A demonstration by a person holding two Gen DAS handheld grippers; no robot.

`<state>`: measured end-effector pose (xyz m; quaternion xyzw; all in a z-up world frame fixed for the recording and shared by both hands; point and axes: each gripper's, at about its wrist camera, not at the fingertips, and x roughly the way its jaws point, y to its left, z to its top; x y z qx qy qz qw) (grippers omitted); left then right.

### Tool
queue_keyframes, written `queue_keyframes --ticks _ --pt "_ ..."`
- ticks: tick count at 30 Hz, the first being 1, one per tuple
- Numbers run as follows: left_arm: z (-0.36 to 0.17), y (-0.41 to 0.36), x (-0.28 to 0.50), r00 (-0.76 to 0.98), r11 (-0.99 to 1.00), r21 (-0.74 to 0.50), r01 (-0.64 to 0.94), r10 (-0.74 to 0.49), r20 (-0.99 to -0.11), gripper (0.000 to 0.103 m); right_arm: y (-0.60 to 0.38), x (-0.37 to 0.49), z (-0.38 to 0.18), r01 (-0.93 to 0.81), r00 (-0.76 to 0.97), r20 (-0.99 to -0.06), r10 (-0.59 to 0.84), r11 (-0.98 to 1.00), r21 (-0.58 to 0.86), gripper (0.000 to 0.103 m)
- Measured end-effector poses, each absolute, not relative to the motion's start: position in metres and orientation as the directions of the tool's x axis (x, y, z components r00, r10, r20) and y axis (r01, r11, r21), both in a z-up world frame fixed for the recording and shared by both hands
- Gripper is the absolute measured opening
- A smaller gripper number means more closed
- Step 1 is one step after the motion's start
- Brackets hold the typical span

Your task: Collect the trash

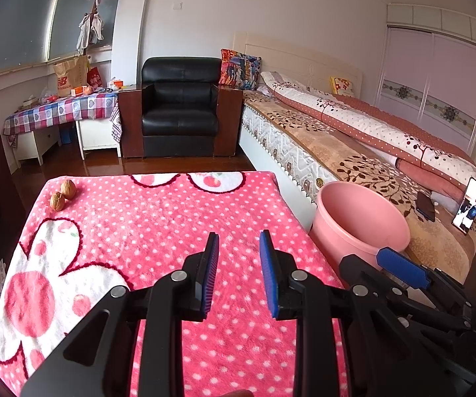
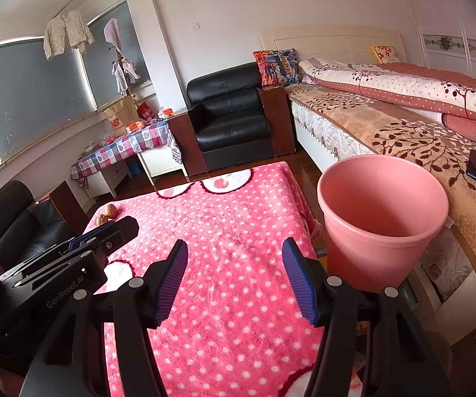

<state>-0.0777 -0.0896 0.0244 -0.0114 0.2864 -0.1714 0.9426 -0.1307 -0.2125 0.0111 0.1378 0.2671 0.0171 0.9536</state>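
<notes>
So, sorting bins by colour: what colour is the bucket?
Plain pink bucket, clearest in the right wrist view.

Each black-framed gripper, left gripper [image 1: 239,238] and right gripper [image 2: 234,246], has ribbed blue pads and silver screws.

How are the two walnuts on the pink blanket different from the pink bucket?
The walnuts are brown, wrinkly and look small; the pink bucket is smooth and looks much bigger. The walnuts lie on the spotted blanket at its far left corner; the bucket stands off its right edge, beside the bed. Shared: both are round, and no hand-held gripper touches either.
</notes>
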Motion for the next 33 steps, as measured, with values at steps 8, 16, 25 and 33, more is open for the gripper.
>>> queue_keyframes --ticks 8,16,25,33 --pt "0.0245 -0.0897 -0.0776 0.777 0.941 -0.119 0.317 -0.33 -0.537 0.025 -0.2124 -0.1308 0.0115 0.042 0.856 -0.505 0.105 0.961 0.272 0.059" --pt "0.0222 -0.0903 -0.0778 0.775 0.941 -0.118 0.318 -0.33 -0.539 0.025 -0.2122 -0.1308 0.0116 0.041 0.857 -0.505 0.105 0.962 0.271 0.059" --pt "0.0224 -0.0902 -0.0776 0.774 0.94 -0.119 0.319 -0.331 -0.54 0.025 -0.2126 -0.1317 0.0104 0.042 0.859 -0.501 0.102 0.963 0.267 0.059" --pt "0.0207 -0.091 -0.0783 0.774 0.941 -0.119 0.318 -0.329 -0.541 0.025 -0.2129 -0.1323 0.0104 0.046 0.861 -0.499 0.094 0.964 0.261 0.059"
